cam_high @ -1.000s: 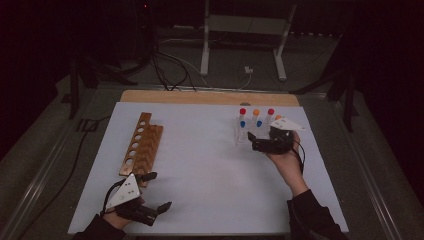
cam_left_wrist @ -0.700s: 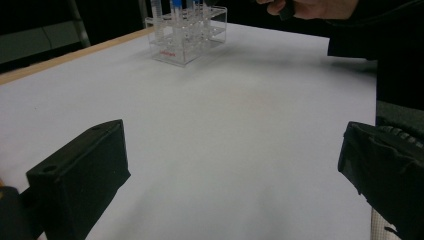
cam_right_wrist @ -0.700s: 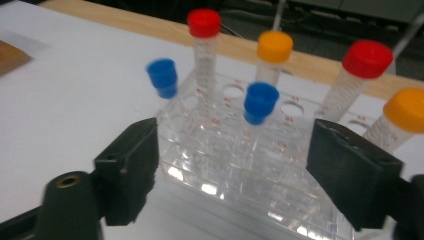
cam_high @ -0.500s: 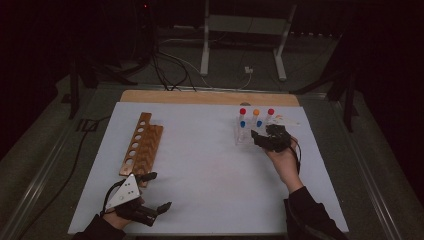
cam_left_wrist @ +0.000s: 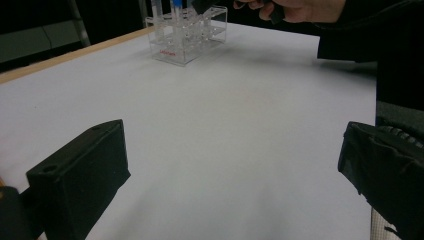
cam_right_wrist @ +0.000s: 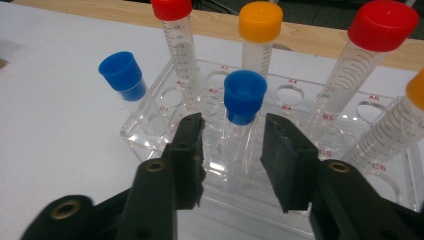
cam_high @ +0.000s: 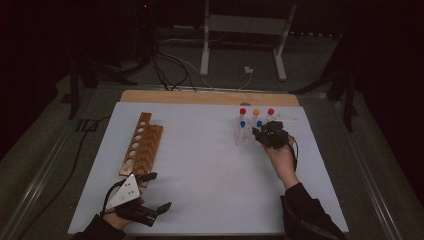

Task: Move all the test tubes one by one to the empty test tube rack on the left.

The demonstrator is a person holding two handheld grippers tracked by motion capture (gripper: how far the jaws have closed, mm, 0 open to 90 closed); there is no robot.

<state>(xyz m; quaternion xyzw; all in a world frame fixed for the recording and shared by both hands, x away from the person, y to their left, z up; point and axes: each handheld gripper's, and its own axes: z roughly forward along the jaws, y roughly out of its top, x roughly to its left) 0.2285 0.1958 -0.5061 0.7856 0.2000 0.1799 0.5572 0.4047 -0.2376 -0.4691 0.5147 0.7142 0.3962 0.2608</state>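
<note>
Right gripper (cam_right_wrist: pixel 232 145) was at the clear tube rack (cam_right_wrist: pixel 165 125), jaws narrowed but not yet touching the blue-capped tube (cam_right_wrist: pixel 242 107) standing between the pads. Left gripper (cam_left_wrist: pixel 235 165) rested idle with jaws wide apart and nothing between them.

Risk: pads sat low on the tube, beside the red-capped tube (cam_right_wrist: pixel 175 45); an off-centre squeeze could tilt the blue-capped tube or lift the light rack with it.

Versus one second earlier: the right hand had edged toward the rack, and its jaws had just been closing around the tube.
</note>
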